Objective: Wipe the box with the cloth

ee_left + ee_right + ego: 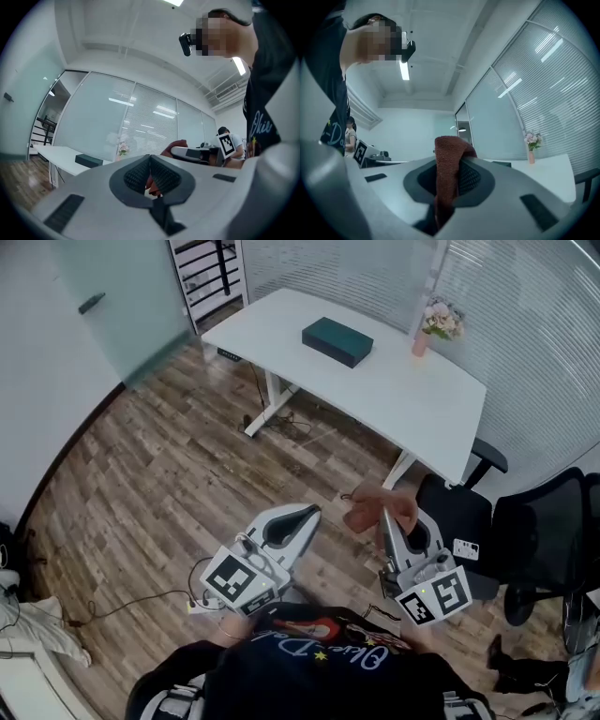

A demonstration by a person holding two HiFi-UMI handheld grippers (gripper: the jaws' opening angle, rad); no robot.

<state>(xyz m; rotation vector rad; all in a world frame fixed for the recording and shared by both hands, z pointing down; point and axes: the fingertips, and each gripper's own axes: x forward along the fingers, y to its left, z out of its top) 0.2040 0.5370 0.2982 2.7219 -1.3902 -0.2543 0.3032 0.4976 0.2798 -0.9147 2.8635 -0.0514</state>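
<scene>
Both grippers point forward, side by side; right gripper (383, 515) pinches the cloth (367, 504); left gripper (310, 513) closed, empty.

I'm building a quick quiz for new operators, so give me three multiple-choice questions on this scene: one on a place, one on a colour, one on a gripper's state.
1. Where is the box? A in a drawer; B on the white table; C on a shelf.
2. What colour is the cloth? A reddish-brown; B blue; C white.
3. What state is the right gripper in? A open, empty; B shut on the cloth; C shut on the box.
Answers: B, the head view shows it on the tabletop; A, its weave shows reddish-brown; B, its jaws pinch the cloth.
</scene>
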